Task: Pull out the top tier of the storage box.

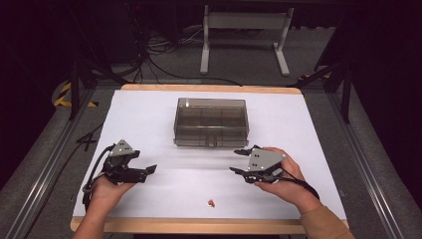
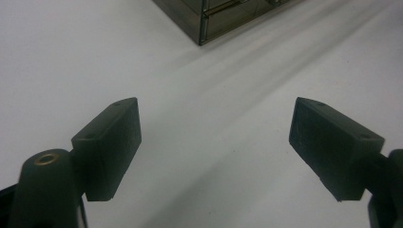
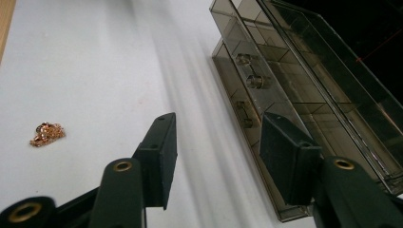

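White worktop (image 1: 149, 114) with a smoky compartment box (image 1: 211, 122) and a small copper scrap (image 1: 212, 202).
Both grippers' fingers stand apart, empty; the scrap lies left of the right gripper (image 1: 241, 160), nearer it than the left gripper (image 1: 149, 170).

In the left gripper view, the clear box (image 2: 223, 19) is cut off by the top edge, only a corner showing. In the high view, the small coppery scrap (image 1: 212, 202) at lower centre is too small to identify.

Beyond the white table (image 1: 144, 112) I see a white metal stand (image 1: 244, 21) on the grey floor (image 1: 249, 67). Black cables (image 1: 149, 50) lie left of it. I also see yellow-black tape (image 1: 62, 94) farther left.
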Available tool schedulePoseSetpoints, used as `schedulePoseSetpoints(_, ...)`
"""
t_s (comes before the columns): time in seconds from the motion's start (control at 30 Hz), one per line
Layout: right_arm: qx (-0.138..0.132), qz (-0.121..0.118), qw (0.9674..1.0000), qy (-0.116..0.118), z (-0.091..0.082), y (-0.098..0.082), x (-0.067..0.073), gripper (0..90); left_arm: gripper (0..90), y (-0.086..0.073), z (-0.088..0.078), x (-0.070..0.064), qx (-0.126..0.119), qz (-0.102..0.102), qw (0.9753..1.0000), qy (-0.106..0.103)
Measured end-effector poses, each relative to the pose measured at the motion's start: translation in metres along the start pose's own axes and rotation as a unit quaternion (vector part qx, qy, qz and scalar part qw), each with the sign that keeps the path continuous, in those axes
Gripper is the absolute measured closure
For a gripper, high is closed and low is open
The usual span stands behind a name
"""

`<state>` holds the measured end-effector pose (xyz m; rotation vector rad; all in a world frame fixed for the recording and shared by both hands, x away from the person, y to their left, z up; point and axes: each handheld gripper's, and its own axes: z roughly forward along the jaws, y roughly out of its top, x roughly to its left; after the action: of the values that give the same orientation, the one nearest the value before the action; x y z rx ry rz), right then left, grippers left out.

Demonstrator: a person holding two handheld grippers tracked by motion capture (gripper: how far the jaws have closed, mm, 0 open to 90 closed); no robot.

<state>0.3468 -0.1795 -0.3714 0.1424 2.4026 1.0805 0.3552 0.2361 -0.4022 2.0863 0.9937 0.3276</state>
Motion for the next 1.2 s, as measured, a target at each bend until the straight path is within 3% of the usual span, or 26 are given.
schedulePoseSetpoints(0.3,0.038,0.002,0.9990,0.023,0.000,0.014,-0.013,54.9,18.6,0.000,0.000,0.001,-0.002,0.000,1.0000,0.001)
schedulePoseSetpoints(0.73,0.051,0.017,0.9974,0.047,-0.005,0.033,-0.035,56.1,18.6,0.000,-0.001,0.001,0.000,-0.002,1.0000,0.001)
schedulePoseSetpoints(1.2,0.081,0.037,0.9935,0.071,-0.001,0.043,-0.058,58.4,19.0,0.000,-0.004,0.003,-0.002,-0.006,1.0000,0.000)
